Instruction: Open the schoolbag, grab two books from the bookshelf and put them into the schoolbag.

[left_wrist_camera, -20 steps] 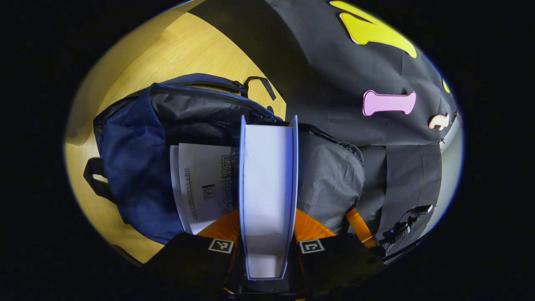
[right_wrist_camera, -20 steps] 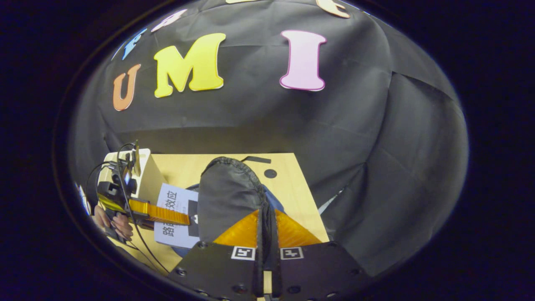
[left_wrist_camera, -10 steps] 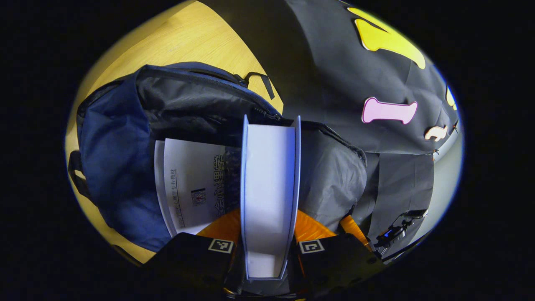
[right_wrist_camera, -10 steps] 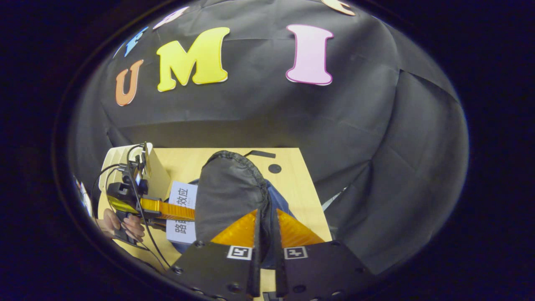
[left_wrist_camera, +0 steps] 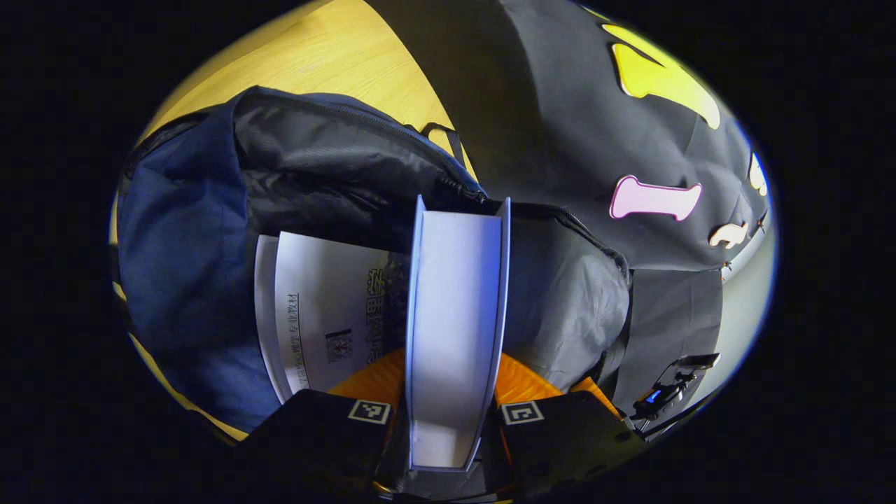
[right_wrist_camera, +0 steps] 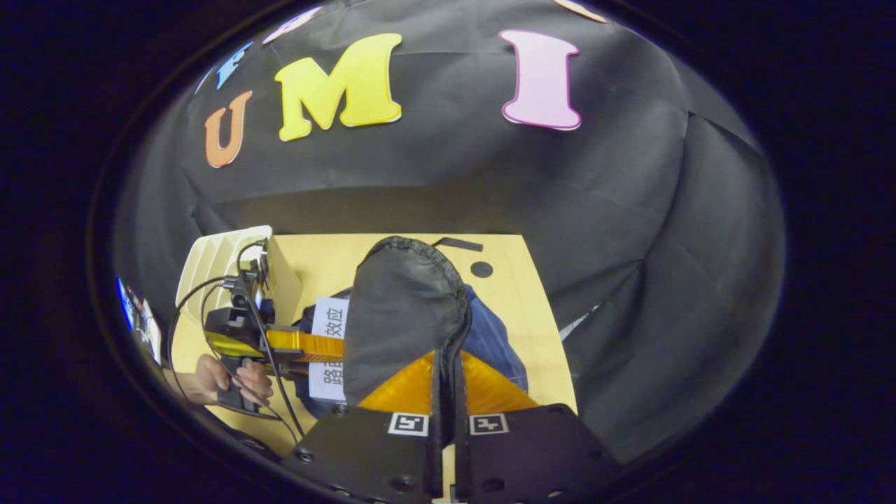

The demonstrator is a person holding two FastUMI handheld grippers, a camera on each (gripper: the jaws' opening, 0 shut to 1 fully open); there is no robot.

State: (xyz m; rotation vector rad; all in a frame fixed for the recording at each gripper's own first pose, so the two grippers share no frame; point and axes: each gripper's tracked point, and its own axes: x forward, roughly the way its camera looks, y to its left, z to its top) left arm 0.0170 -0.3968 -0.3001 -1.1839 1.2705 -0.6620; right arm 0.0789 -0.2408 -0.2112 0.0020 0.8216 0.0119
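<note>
The step in hand looks like the loading of the second book; the left gripper is clamped on a thick blue-covered book, both fingers pressing its covers, page edges facing the camera and its far end at the open mouth of the schoolbag; a first book with a white cover already lies in the opening just beside it; the bag rests on the desk, reaching toward its far edge; the right gripper is closed on the grey flap of the bag and holds it up, keeping the mouth wide; the white bookshelf stands at the desk's far left corner; next, I judge, the book needs sliding deeper beside the first, then letting go, with the flap kept lifted meanwhile.
</note>
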